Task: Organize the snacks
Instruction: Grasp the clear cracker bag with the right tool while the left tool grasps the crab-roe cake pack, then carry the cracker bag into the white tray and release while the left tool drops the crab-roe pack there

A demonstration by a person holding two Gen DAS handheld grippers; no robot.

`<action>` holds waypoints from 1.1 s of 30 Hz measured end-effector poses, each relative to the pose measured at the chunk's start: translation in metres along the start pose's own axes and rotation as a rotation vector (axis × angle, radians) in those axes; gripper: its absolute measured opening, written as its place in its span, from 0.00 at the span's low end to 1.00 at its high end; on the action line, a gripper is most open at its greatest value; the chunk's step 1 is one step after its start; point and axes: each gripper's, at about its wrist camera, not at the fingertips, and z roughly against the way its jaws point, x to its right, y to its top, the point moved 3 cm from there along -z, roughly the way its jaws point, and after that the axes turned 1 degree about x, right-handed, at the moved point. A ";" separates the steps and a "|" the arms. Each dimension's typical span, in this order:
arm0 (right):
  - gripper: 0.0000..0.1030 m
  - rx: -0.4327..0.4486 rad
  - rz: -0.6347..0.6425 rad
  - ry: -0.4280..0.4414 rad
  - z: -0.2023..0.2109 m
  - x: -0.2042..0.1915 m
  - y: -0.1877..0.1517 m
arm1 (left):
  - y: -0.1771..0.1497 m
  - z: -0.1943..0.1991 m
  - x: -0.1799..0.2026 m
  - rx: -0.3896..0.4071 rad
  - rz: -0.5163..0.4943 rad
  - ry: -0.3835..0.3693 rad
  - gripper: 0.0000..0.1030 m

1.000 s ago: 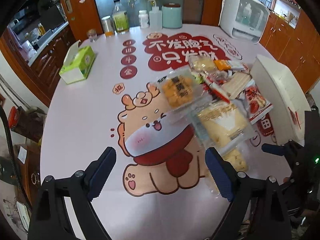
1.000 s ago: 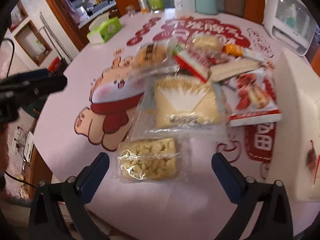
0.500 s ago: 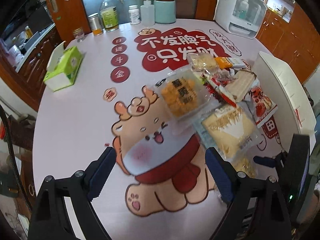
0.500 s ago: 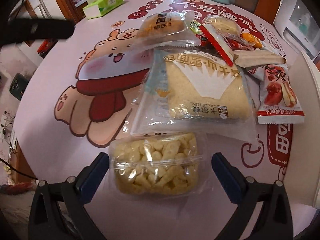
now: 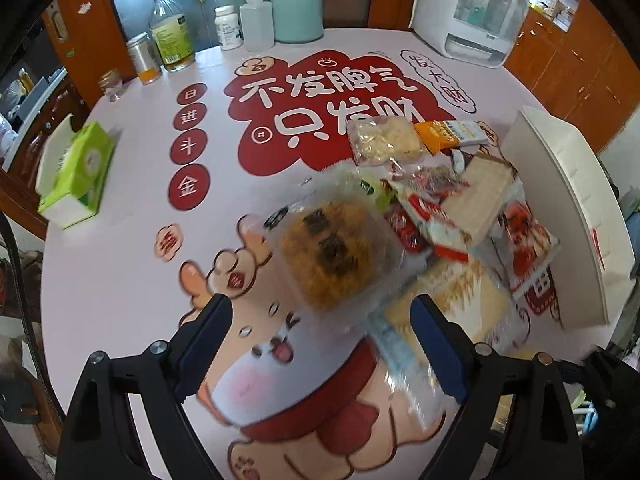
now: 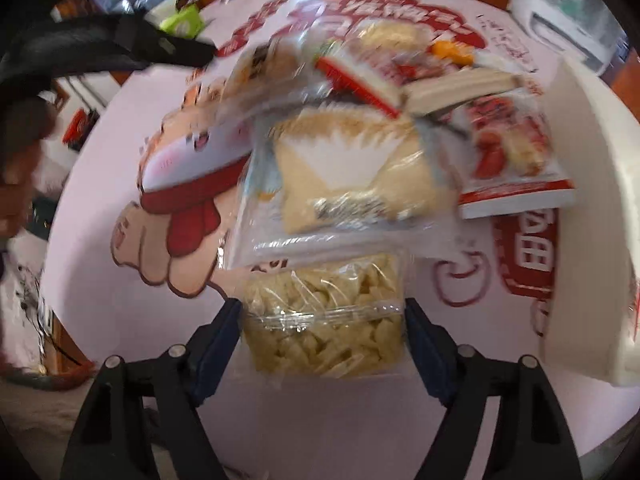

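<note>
A heap of wrapped snacks lies on the pink table beside a white bin. My left gripper is open just short of a clear bag holding a golden cake. My right gripper is open with its fingers on both sides of a clear bag of pale puffed snacks. Behind that bag lies a large bag of sliced bread, then a red strawberry packet, a wafer pack and more wrappers. The white bin also shows in the right wrist view.
A green tissue box sits at the table's left edge. Bottles, jars and a teal canister stand along the far edge. A white appliance is at the far right. The other arm shows at the upper left.
Both grippers have moved forward toward the heap. The puffed snack bag now sits between my right fingers, and the cake bag is nearer my left gripper.
</note>
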 end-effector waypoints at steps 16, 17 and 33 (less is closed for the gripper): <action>0.77 0.140 -0.090 0.039 0.038 0.038 0.050 | 0.034 -0.094 -0.010 -0.153 0.293 0.038 0.91; 0.77 0.136 -0.088 0.043 0.036 0.038 0.050 | 0.032 -0.101 -0.012 -0.175 0.312 0.043 0.91; 0.77 0.174 -0.085 0.084 0.050 0.058 0.056 | 0.017 -0.045 0.007 -0.086 0.227 0.126 0.62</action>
